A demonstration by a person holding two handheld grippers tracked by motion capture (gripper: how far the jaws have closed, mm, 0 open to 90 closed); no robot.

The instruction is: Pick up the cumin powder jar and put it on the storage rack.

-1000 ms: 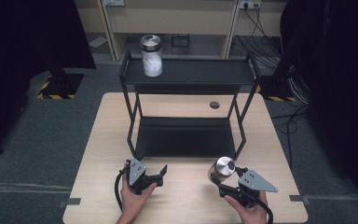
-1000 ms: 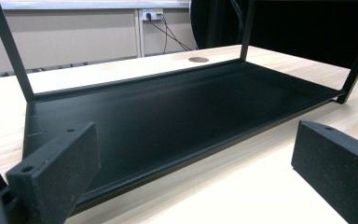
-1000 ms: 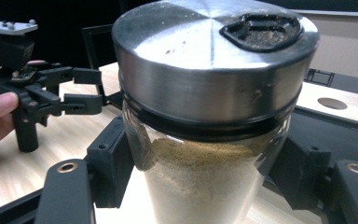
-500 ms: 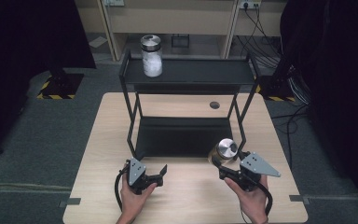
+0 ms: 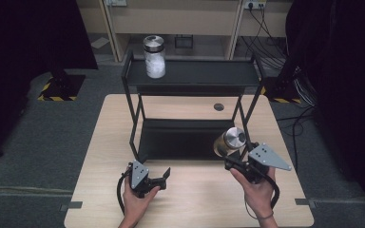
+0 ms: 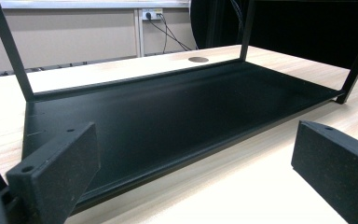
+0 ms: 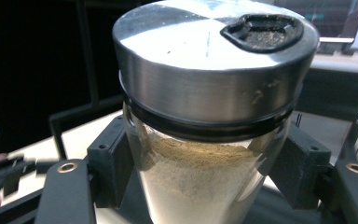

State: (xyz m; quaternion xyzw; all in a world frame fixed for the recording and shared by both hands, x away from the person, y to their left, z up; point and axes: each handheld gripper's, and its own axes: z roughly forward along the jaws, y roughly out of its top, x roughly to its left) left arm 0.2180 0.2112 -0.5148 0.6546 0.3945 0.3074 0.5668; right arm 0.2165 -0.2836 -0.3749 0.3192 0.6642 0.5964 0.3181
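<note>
Right gripper (image 5: 234, 159) jaws pinching spice jar (image 5: 230, 141), lifted off counter (image 5: 95, 161) at rack's (image 5: 190, 76) near right. Left gripper (image 5: 158, 176) jaws spread, empty. Step: carrying jar; next probably place on shelf, clearing the rail.

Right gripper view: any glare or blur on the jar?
Right gripper view: bright glare on the jar's steel lid, background soft and dark. Left gripper view: the near fingers slightly blurred, the black shelf sharp. High view: evenly lit, room edges dark.
</note>
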